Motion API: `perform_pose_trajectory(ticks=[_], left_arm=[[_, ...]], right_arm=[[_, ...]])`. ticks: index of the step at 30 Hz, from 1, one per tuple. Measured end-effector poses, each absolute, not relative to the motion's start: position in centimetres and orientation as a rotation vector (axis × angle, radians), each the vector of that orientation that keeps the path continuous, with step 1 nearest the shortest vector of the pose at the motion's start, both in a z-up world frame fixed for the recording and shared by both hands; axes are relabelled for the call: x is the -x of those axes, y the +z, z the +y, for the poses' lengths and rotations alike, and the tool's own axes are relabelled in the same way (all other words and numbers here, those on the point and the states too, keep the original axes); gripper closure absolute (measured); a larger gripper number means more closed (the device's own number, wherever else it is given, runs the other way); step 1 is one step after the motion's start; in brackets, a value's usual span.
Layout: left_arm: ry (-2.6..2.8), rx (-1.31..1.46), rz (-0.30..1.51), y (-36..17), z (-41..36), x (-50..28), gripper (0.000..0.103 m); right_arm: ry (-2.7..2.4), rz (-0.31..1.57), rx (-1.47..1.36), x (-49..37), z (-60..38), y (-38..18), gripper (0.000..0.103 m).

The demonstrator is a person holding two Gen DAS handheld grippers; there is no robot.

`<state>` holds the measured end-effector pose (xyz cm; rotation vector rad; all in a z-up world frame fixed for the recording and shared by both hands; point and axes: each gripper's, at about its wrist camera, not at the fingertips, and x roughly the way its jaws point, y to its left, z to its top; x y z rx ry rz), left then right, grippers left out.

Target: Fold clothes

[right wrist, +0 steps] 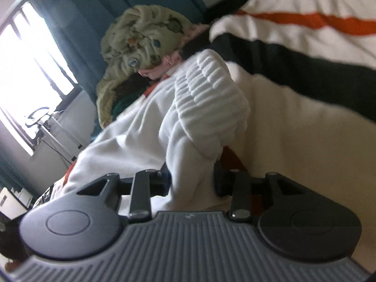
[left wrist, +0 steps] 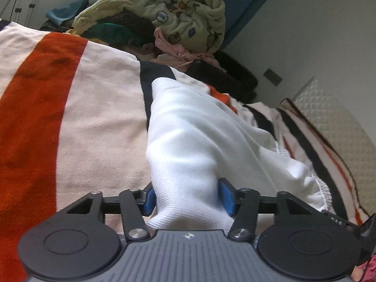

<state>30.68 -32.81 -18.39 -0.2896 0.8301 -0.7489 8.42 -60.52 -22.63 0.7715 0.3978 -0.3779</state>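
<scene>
A white garment (left wrist: 199, 136) with ribbed edges lies on a striped cream, orange and black blanket (left wrist: 98, 122). My left gripper (left wrist: 188, 197) is shut on a bunched ribbed part of the white garment, its blue pads (left wrist: 226, 197) pressing the cloth from both sides. In the right wrist view my right gripper (right wrist: 191, 183) is shut on another part of the same white garment (right wrist: 145, 136), whose ribbed cuff (right wrist: 211, 101) folds over above the fingers. The striped blanket (right wrist: 305, 122) fills the right side.
A pile of unfolded clothes with a pale green printed fleece (left wrist: 178, 16) sits at the far end, with pink and dark items beside it; it also shows in the right wrist view (right wrist: 141, 44). Teal curtains and a bright window (right wrist: 30, 65) stand at the left. A white wall (left wrist: 317, 35) lies to the right.
</scene>
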Motion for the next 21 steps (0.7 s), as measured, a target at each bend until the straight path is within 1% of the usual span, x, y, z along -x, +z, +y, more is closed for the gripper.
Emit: perform_pose_trajectory(ticks=[2,4,7,10,14,21], left_arm=[[-0.733,0.240,0.841,-18.7,-33.0,-30.3,0.028],[-0.703,0.194,0.866,-17.2,-33.0,-29.9,0.023],[-0.683,0.126,0.876,-14.4,-32.9,-28.7,0.021],[-0.681,0.081,0.851,-11.4,-32.5,-26.6,0.016],[-0.699,0.054,0.775,-6.3,-31.5,-22.6,0.010],[-0.725,0.008,0.641,2.2,-29.2,-14.2,0.004]], right_arm=[[-0.391,0.419,-0.834,-8.1,-60.7,-22.4,0.062],[-0.418,0.449,-0.884,-7.7,-61.0,-21.6,0.062],[-0.474,0.510,-0.880,-6.6,-60.8,-19.5,0.062],[-0.516,0.549,-0.846,-5.2,-60.3,-17.0,0.062],[-0.495,0.531,-0.776,-3.1,-58.6,-12.7,0.062],[-0.422,0.467,-0.648,1.1,-54.5,-5.0,0.062]])
